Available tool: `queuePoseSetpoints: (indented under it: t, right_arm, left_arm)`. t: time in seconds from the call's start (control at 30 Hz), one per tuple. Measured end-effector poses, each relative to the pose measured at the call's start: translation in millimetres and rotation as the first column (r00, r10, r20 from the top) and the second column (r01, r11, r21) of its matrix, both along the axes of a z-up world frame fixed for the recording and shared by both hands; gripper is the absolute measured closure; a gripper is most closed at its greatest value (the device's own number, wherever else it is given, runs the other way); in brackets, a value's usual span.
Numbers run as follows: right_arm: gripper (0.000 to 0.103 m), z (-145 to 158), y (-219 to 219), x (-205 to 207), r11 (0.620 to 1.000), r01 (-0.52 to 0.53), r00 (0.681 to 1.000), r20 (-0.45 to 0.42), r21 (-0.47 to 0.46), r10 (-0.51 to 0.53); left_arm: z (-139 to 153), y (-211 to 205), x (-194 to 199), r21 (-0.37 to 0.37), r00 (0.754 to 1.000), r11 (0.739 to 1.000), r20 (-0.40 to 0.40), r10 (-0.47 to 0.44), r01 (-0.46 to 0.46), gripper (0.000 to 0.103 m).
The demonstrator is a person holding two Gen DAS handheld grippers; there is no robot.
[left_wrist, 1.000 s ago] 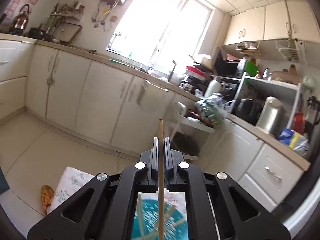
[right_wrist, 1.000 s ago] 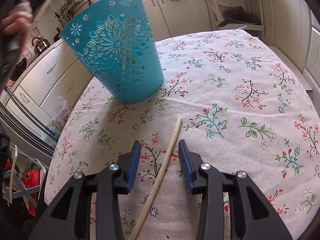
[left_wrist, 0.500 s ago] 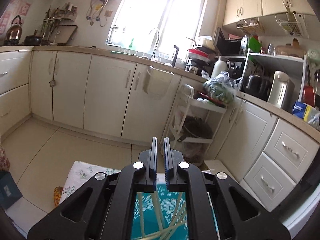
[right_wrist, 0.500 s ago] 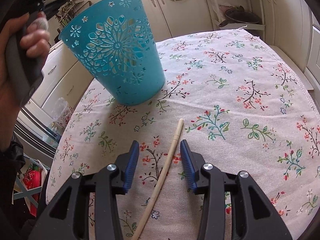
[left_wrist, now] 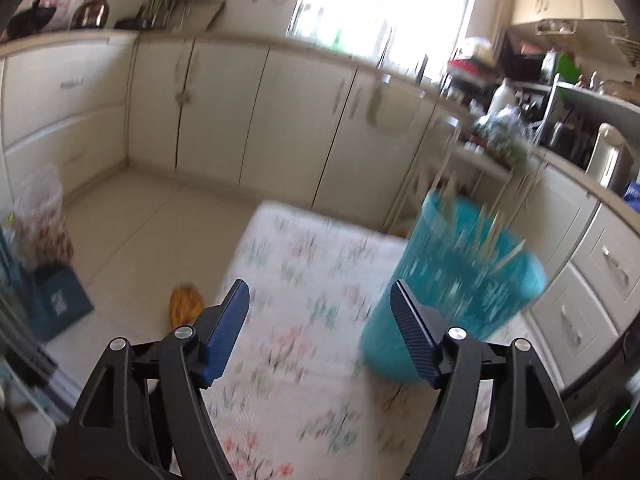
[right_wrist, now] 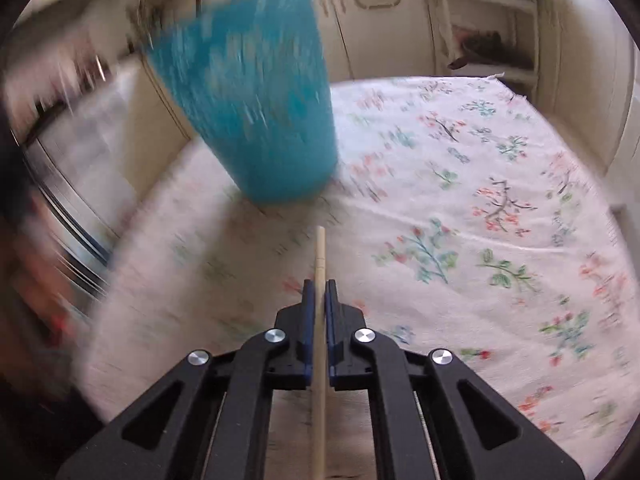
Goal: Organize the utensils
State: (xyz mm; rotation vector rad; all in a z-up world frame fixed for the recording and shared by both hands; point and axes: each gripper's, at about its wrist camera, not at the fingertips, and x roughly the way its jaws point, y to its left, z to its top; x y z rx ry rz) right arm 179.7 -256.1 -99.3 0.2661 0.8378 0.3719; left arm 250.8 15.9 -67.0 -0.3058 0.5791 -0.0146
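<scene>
A teal perforated basket (left_wrist: pixel 460 280) stands on the floral tablecloth (left_wrist: pixel 304 280) with several wooden chopsticks (left_wrist: pixel 490 236) sticking out of it. My left gripper (left_wrist: pixel 320 320) is open and empty, low over the cloth just left of the basket. In the right wrist view the basket (right_wrist: pixel 252 120) stands at the far left of the cloth (right_wrist: pixel 460 208). My right gripper (right_wrist: pixel 319 300) is shut on a wooden chopstick (right_wrist: pixel 319 264) that points forward toward the basket. Both views are motion-blurred.
Cream kitchen cabinets (left_wrist: pixel 224 108) line the far wall with a cluttered counter and rack (left_wrist: pixel 560 120) at right. The floor (left_wrist: pixel 132 232) holds a bag, a blue box (left_wrist: pixel 56 300) and an orange item (left_wrist: pixel 185 304). A white shelf unit (right_wrist: pixel 484 36) stands beyond the table.
My left gripper let its chopstick drop into the basket, opened wide and swung down left of it. My right gripper closed on the chopstick lying on the cloth and lifted it.
</scene>
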Motion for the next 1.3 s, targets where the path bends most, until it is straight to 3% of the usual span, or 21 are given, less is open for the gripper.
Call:
queuePoseSetpoints:
  t: [0.07, 0.27, 0.47, 0.5, 0.6, 0.77, 0.97, 1.07, 1.1, 1.13, 1.2, 1.3]
  right_arm:
    - [0.097, 25, -11, -5, 0.990, -0.020, 0.997, 0.081, 0.137, 0.009]
    - [0.097, 107, -23, 8, 0.935, -0.070, 0.956, 0.290, 0.347, -0.036]
    - [0.097, 172, -5, 62, 0.915, -0.070, 0.863, 0.485, 0.396, -0.144]
    - [0.097, 176, 4, 76, 0.924, -0.048, 0.838, 0.518, 0.380, -0.170]
    - [0.097, 167, 22, 107, 0.950, 0.040, 0.806, 0.552, 0.309, -0.213]
    - [0.096, 130, 44, 129, 0.978, 0.092, 0.849, 0.498, 0.189, -0.176]
    - [0.082, 111, 38, 84, 0.991, 0.061, 0.868, 0.483, 0.122, -0.113]
    - [0.069, 109, 32, 50, 0.992, 0.046, 0.889, 0.448, 0.120, -0.095]
    - [0.058, 104, 28, 37, 0.991, 0.050, 0.904, 0.416, 0.124, -0.097]
    - [0.043, 97, 25, 28, 0.991, 0.058, 0.920, 0.378, 0.122, -0.100]
    - [0.027, 79, 20, 7, 0.991, 0.085, 0.956, 0.272, 0.100, -0.110]
    - [0.013, 48, 12, -24, 0.990, 0.126, 0.984, 0.119, 0.058, -0.133]
  left_arm:
    - [-21, 4, -4, -0.015, 0.999, 1.000, -0.049, -0.001, 0.000, 0.034]
    - [-50, 8, -2, -0.083, 0.993, 0.996, -0.119, -0.024, 0.014, 0.033]
    - [-58, 11, 2, -0.122, 0.990, 0.992, -0.138, -0.029, 0.013, 0.030]
    - [-58, 9, 3, -0.123, 0.990, 0.992, -0.140, -0.030, 0.013, 0.030]
    - [-60, 8, 5, -0.132, 0.989, 0.991, -0.144, -0.036, 0.017, 0.030]
    - [-63, 12, 7, -0.159, 0.988, 0.987, -0.148, -0.040, 0.016, 0.029]
    - [-64, 11, 8, -0.155, 0.988, 0.988, -0.153, -0.033, 0.009, 0.025]
    - [-65, 11, 10, -0.147, 0.986, 0.989, -0.167, -0.023, -0.001, 0.021]
    - [-64, 9, 10, -0.130, 0.983, 0.991, -0.182, -0.021, -0.003, 0.021]
    - [-60, 7, 9, -0.104, 0.980, 0.995, -0.196, -0.020, 0.000, 0.021]
    - [-49, 3, -1, -0.045, 0.978, 0.999, -0.210, -0.012, 0.002, 0.018]
    - [-26, -2, -24, 0.026, 0.979, 0.999, -0.205, -0.021, 0.027, 0.008]
